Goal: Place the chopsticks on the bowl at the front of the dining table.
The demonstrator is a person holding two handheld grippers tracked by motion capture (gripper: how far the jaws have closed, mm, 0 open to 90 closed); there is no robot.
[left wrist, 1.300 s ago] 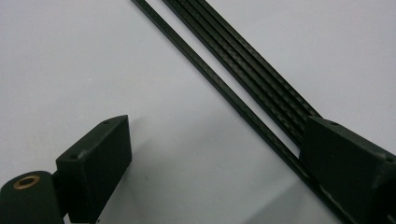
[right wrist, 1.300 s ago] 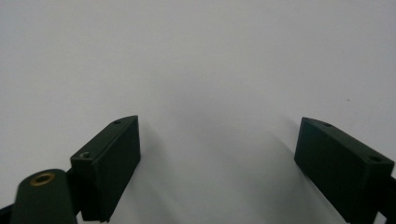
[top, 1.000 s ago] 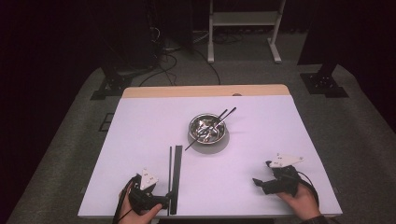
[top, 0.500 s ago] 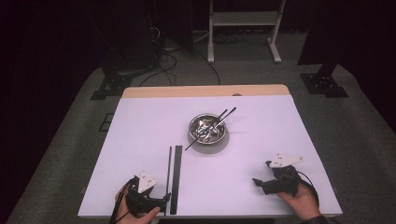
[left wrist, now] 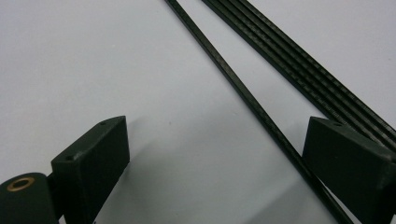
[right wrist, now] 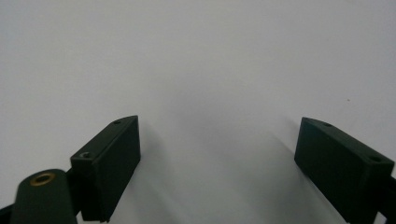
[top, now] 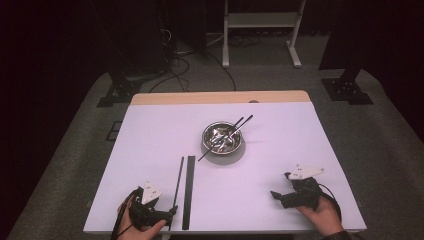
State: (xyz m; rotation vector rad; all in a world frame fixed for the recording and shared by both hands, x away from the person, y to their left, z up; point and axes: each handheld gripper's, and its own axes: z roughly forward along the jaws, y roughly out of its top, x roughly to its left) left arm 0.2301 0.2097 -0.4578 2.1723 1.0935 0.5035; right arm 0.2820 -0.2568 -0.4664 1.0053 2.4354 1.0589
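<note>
A steel bowl (top: 223,139) stands mid-table with thin black sticks (top: 235,127) leaning out of it. Nearer me lie a single black stick (top: 178,182) and a flat bundle of black sticks (top: 190,190), side by side. My left gripper (top: 167,214) is open at the single stick's near end. In the left gripper view this stick (left wrist: 243,93) runs between the jaws, close to the right-hand one, and the bundle (left wrist: 299,65) lies just outside it. My right gripper (top: 276,195) is open low over bare table at the front right, with nothing between its jaws (right wrist: 217,154).
The white table (top: 150,130) has a wooden strip (top: 220,97) along its far edge. Beyond it are dark floor, cables and a white stand (top: 260,20). A hand holds each gripper near the front edge.
The single stick's near end has swung slightly left, away from the bundle, at the left gripper. The right gripper has not moved.
</note>
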